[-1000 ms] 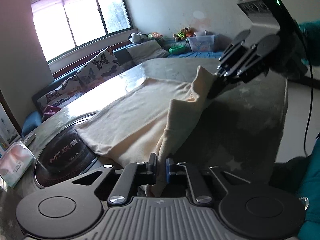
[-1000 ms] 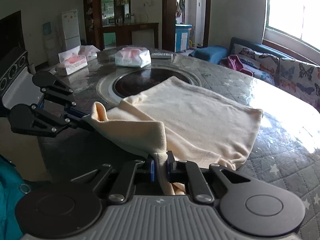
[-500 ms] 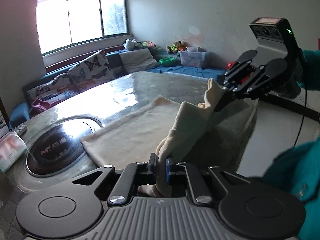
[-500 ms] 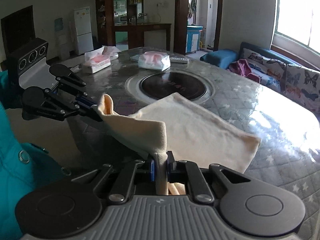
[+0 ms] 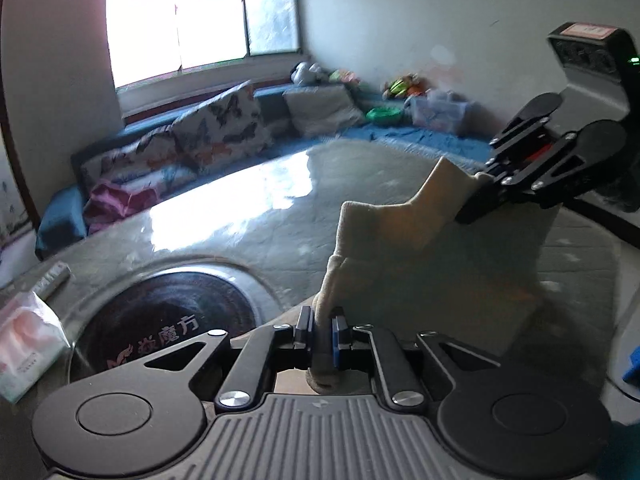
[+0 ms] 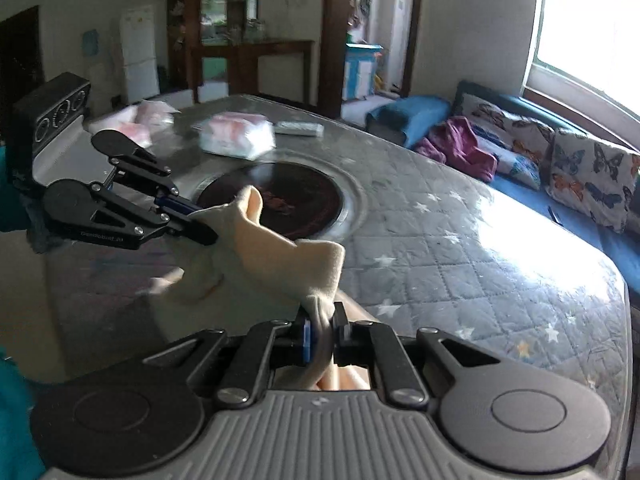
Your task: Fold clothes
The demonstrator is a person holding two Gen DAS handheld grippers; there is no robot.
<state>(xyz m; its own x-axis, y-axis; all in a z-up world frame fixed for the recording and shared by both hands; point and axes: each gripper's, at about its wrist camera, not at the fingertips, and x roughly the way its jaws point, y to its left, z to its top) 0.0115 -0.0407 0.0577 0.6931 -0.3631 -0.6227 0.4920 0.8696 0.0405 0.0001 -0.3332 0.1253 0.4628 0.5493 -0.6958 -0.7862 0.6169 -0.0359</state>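
The cream garment (image 5: 404,236) was held above the bench (image 6: 460,240), pinched at 6 o'clock by the left hand-held gripper (image 5: 320,326) and the right hand-held gripper (image 6: 320,330); even tension was judged advisable.

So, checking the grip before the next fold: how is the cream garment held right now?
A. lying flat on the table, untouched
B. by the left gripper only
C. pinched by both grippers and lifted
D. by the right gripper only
C: the left gripper and the right gripper each pinch an edge of the cream garment, which hangs lifted between them.
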